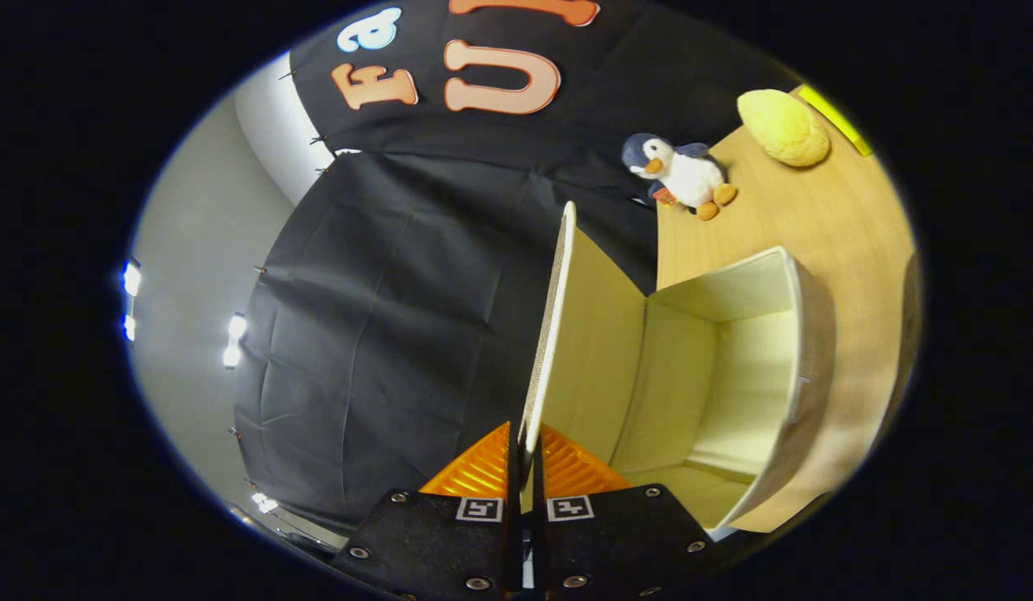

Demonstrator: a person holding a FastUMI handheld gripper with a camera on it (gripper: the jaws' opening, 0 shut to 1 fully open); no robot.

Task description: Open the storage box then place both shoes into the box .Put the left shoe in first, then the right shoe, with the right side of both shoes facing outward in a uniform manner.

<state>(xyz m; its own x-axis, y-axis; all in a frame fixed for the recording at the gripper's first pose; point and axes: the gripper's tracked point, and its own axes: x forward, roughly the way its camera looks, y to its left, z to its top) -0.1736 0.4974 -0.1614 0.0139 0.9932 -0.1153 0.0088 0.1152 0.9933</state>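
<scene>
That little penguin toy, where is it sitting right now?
In the gripper view the penguin toy sits on the wooden table, beyond the open storage box, beside a yellow plush.

A small plush penguin [682,174] with a dark blue back, white belly and orange beak and feet sits on the light wooden table [850,234], close to the black cloth wall [400,334]. Near it, farther along the table, lies a rounded yellow plush lump [783,127], beside a bright yellow strip [835,118] at the table's edge.
</scene>
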